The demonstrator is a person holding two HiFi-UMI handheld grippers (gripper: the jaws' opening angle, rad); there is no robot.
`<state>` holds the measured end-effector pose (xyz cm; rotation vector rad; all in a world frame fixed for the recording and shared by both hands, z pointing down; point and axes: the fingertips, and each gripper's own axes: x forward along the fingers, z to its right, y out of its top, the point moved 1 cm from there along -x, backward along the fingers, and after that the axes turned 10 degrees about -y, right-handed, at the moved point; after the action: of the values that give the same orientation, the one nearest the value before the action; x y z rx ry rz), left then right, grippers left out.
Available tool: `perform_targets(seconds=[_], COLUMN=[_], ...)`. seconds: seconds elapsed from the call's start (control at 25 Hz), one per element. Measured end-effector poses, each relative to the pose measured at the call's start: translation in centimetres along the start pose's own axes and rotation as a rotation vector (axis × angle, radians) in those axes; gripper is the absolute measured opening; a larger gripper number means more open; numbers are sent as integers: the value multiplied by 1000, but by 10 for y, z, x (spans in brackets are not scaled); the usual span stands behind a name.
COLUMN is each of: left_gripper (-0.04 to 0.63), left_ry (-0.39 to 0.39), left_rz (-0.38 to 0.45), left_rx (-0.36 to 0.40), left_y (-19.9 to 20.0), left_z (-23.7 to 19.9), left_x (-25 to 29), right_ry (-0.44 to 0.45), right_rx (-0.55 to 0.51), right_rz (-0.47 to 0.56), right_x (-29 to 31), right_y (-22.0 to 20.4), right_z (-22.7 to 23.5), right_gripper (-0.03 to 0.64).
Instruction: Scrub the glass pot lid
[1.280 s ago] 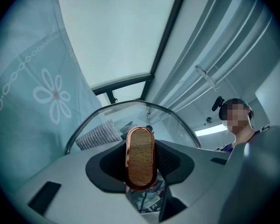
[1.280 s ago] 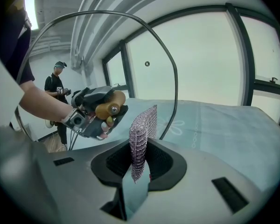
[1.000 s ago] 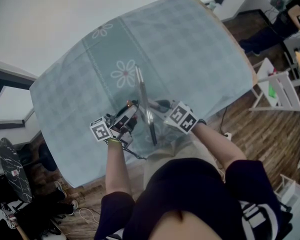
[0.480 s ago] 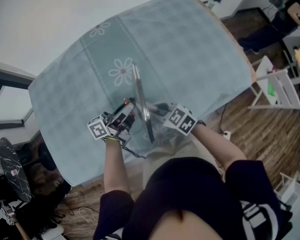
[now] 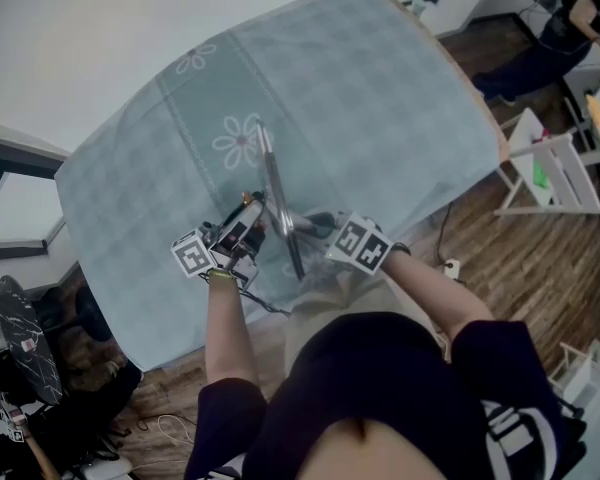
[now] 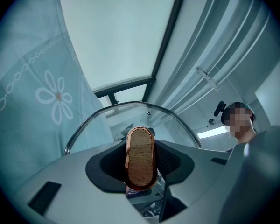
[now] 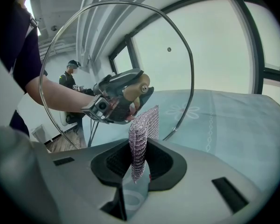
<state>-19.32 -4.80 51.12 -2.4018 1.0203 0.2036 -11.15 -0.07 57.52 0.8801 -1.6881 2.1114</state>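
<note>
The glass pot lid (image 5: 277,203) stands on edge above the table, steel rim toward me. My left gripper (image 5: 248,218) is shut on the lid's wooden knob (image 6: 140,158), and the glass (image 6: 130,118) arcs up behind it. From the other side, my right gripper (image 5: 315,226) is shut on a pinkish mesh scrubber (image 7: 141,141). The scrubber's tip is up near the lid's glass (image 7: 177,59), close to its centre. Whether it touches the glass I cannot tell. Through the glass I see the left gripper (image 7: 115,101) and the knob (image 7: 136,88).
The table (image 5: 380,98) carries a blue-green checked cloth with flower prints. A white rack (image 5: 550,168) stands on the wooden floor to the right, with a person (image 5: 570,18) beyond it. Dark gear (image 5: 30,338) lies on the floor at lower left.
The right gripper has shifted a little alongside the lid with the scrubber. The left gripper and the lid have kept still.
</note>
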Motion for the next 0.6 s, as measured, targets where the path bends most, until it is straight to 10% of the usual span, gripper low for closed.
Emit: perform_targets(seconds=[0.6], left_gripper=[164], left_ry=[-15], left_rz=[31], left_rx=[-9], left_y=[1], left_z=[6], left_x=[4], right_ry=[48], right_rx=[-5], right_rz=[-10], right_x=[-16], right_y=[-10], right_z=[-24], right_gripper=[80])
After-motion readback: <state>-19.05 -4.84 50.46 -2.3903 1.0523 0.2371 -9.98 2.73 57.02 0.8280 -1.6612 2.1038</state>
